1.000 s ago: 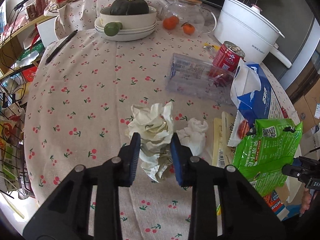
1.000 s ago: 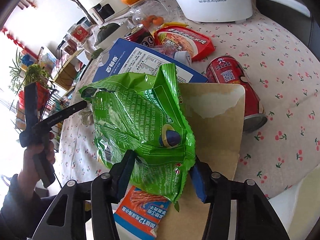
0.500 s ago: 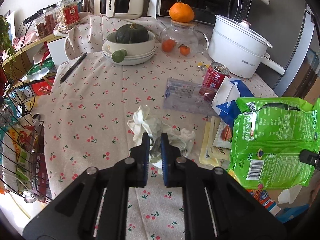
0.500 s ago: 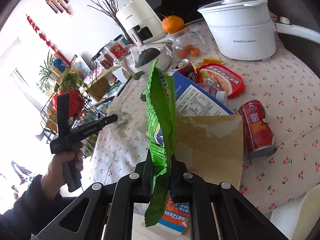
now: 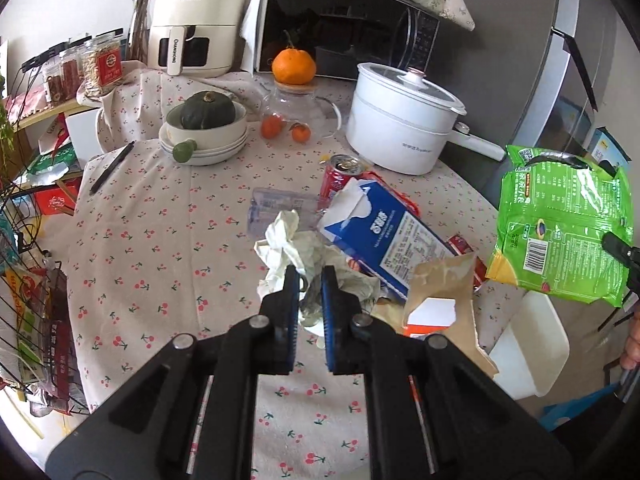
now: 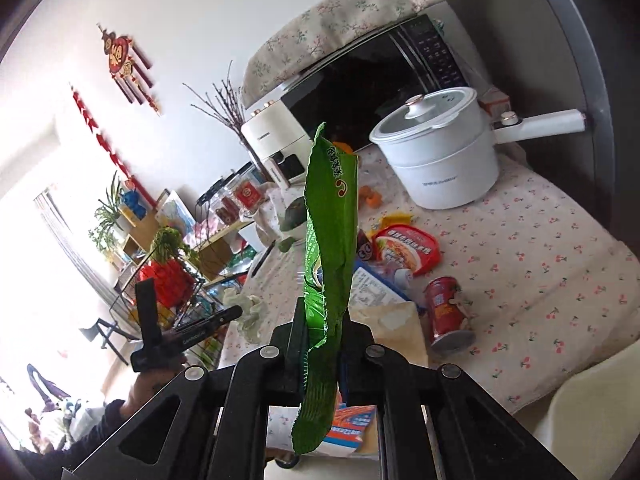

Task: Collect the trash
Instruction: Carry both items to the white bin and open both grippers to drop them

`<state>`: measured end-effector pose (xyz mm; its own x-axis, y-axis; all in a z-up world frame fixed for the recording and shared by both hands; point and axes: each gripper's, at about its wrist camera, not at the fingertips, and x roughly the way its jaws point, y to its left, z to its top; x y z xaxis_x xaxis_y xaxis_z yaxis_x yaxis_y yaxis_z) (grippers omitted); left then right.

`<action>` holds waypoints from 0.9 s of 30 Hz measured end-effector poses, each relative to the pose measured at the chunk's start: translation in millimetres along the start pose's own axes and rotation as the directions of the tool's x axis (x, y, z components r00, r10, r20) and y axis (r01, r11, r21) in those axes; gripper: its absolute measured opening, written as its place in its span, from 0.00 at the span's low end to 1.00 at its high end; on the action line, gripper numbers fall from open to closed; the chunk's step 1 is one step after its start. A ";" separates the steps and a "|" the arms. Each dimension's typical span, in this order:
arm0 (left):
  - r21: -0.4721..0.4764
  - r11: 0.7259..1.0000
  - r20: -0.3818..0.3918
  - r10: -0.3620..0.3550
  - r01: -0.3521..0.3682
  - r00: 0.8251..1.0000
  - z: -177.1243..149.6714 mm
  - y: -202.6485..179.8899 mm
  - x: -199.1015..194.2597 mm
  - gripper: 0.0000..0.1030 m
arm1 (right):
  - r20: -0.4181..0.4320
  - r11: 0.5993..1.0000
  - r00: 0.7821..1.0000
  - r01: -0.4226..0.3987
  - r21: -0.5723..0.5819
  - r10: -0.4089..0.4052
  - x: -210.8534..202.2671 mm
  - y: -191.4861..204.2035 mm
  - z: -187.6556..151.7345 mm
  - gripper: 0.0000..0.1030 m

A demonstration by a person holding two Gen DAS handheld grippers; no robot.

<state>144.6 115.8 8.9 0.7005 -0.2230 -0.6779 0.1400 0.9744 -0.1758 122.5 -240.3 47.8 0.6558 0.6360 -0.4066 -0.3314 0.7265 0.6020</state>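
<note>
Left gripper (image 5: 306, 280) clamps a crumpled tissue wad (image 5: 292, 248), soft and weightless, gathered at its centre above the table. Right gripper (image 6: 322, 320) pinches the green snack bag (image 6: 330, 216) near its lower edge; the slick, floppy film rises between the jaws.

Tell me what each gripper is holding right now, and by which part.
The left gripper pinches the crumpled white tissue wad at its near, lower folds. The right gripper clamps the green snack bag across its lower part, edge-on.
</note>
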 end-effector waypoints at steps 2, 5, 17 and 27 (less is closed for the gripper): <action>0.038 0.998 0.012 -0.045 0.044 0.999 0.2 -19.6 -4.0 0.11 | 0.014 0.995 0.995 0.097 0.026 -0.098 -26.6 -20.4 -4.8 0.12; 0.101 0.989 0.019 -0.107 0.105 0.994 -2.5 -53.0 -8.7 0.11 | -0.002 0.965 0.971 0.239 0.111 -0.240 -61.9 -59.1 -19.3 0.11; 0.371 0.904 -0.065 -0.202 0.212 0.977 -39.7 -177.4 0.7 0.12 | -0.242 0.716 0.821 0.570 0.403 -0.517 -126.8 -189.7 -89.9 0.11; 0.434 0.865 -0.133 -0.216 0.253 0.967 -59.0 -241.0 12.8 0.12 | -0.342 0.682 0.795 0.606 0.411 -0.501 -112.8 -209.9 -106.2 0.12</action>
<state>78.6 -123.5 0.5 0.5543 -0.4297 -0.7128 0.6016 0.7987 -0.0137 46.0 -436.9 -105.7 0.4559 0.2308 -0.8596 0.4497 0.7737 0.4463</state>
